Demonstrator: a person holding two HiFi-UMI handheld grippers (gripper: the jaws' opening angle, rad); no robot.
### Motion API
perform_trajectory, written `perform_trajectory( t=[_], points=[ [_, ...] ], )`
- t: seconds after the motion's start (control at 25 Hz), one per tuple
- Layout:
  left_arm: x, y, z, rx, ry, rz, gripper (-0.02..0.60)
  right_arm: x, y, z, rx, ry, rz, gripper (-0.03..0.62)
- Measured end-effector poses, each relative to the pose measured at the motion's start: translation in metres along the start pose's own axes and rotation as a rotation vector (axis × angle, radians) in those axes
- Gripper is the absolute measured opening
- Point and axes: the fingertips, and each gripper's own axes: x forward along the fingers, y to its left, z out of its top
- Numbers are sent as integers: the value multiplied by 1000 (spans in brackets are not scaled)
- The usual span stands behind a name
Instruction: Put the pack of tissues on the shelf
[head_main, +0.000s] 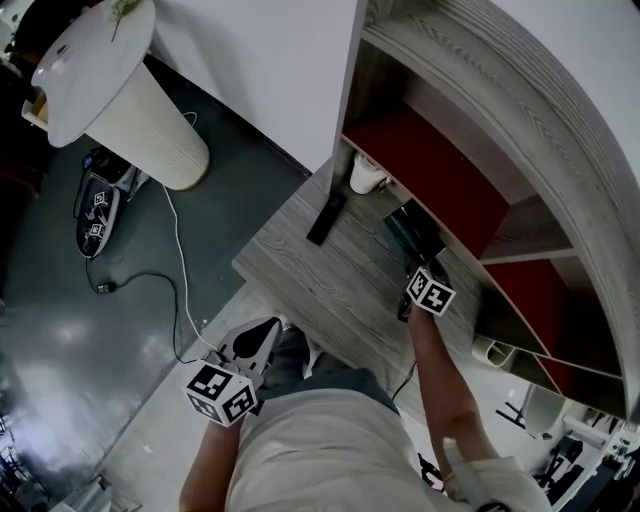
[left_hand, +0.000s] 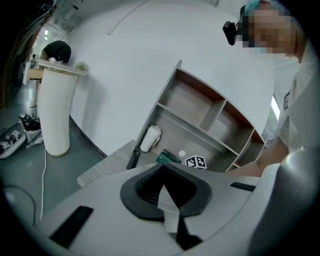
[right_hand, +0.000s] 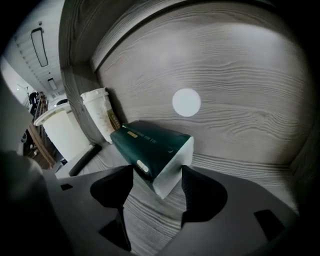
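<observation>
The pack of tissues (head_main: 412, 232) is dark green with a white end. It lies on the grey wood base of the shelf (head_main: 300, 262), just inside the lowest compartment. My right gripper (head_main: 410, 268) reaches it from the front. In the right gripper view the pack's (right_hand: 150, 145) white end sits between the jaws of the right gripper (right_hand: 157, 175), and both jaw tips touch its sides. My left gripper (head_main: 262, 338) hangs low by the person's body, away from the shelf. Its jaws meet in the left gripper view (left_hand: 162, 195), with nothing between them.
A white cup (head_main: 367, 175) stands at the compartment's left end, and a black bar-shaped object (head_main: 326, 218) lies on the base in front of it. The red-backed upper compartments (head_main: 440, 170) rise to the right. A white pedestal table (head_main: 140, 110) and a cable (head_main: 180, 280) are on the floor at left.
</observation>
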Motion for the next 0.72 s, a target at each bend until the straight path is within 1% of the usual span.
perform_trajectory(
  t=[0.12,0.2,0.4,0.48,0.6,0.72],
  points=[
    [-3,0,-1,-5,-5,6,14,5,-11,8,8,-4,-20,283],
    [-5,1,-1,-7,-9,10,15,8,-14,12,9,5,-12,305],
    [-10,3,0,-9,-16,16,14,5,-14,12,-21,7,-7,301],
    [-11,2,1,-6,-20,11,14,0,-14,10,-13,0,-6,284],
    [-11,-1,3,-1,-27,1,14,-13,-8,7,-4,-19,19,275],
    [-8,-5,5,10,-29,-21,15,-35,-2,2,10,-37,40,241]
  ],
)
